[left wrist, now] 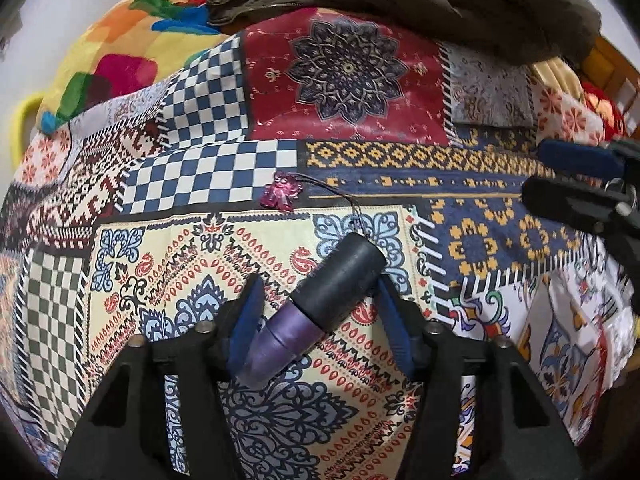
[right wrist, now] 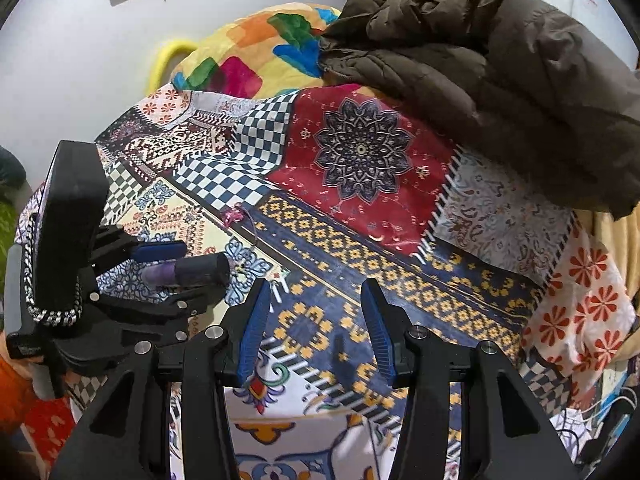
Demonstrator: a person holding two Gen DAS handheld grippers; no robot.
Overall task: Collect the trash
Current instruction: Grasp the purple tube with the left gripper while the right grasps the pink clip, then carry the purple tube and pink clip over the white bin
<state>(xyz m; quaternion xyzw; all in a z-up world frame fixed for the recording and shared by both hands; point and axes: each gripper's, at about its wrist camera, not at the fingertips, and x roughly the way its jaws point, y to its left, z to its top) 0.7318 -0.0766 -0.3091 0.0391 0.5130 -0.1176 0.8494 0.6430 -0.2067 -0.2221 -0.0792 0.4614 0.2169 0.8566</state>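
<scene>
A bed spread with a patchwork cover [left wrist: 360,168] of checks, florals and a red panel with a dark medallion fills both views, with a pale wall [right wrist: 60,60] behind it. At the far edge of the bed lies a crumpled brown jacket [right wrist: 500,80], and beside it, toward the far left corner, a yellow pillow [right wrist: 248,56] with bright colour patches.

The left hand-held gripper [left wrist: 316,300] sits low over the cream floral patch near the bed's near edge. Its blue-padded jaws stand partly apart around a purple-and-black tube [left wrist: 320,304]; the tube lies aslant between them, black end pointing away, and whether the pads actually press on it I cannot tell.

The right hand-held gripper [right wrist: 316,332] hovers over the blue-and-yellow patterned strip, jaws wide apart with nothing between them, just to the right of the left one.

A small pink shiny charm [left wrist: 282,196] on a thin dark cord lies on the cover past the tube, near the blue-and-white checked patch.
</scene>
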